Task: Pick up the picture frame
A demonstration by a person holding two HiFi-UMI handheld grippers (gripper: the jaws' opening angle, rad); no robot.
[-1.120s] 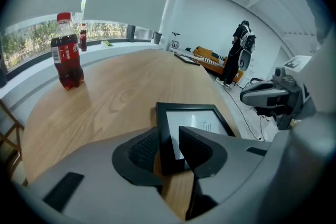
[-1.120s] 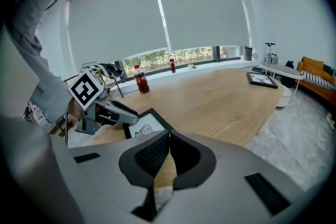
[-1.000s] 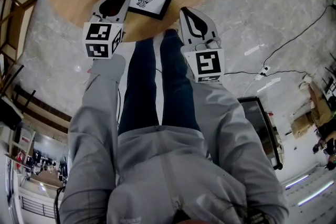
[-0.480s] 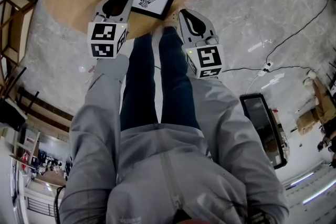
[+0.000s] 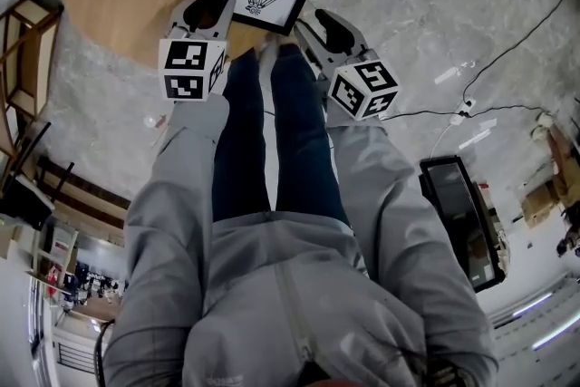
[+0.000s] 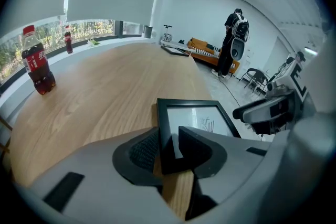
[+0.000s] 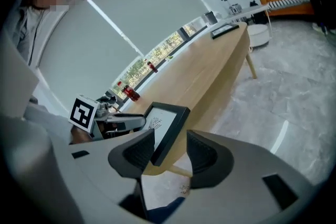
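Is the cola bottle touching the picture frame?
Apart. The left gripper view shows bare table between the cola bottle and the picture frame.

The picture frame point(image 6: 197, 118) has a smooth black moulding with a faint sheen and a glossy pane over white paper, while the table point(image 6: 105, 97) is pale, fine-grained wood, smooth and nearly matt. The left gripper point(image 6: 169, 150) is matt grey plastic, its black pads point(image 6: 143, 150) rough and ribbed. The floor point(image 5: 435, 4) is grey veined stone, polished enough to mirror the lamps, the person's sleeves point(image 5: 172, 195) are soft matt grey cloth, and the bottle point(image 6: 38, 63) is clear glossy plastic
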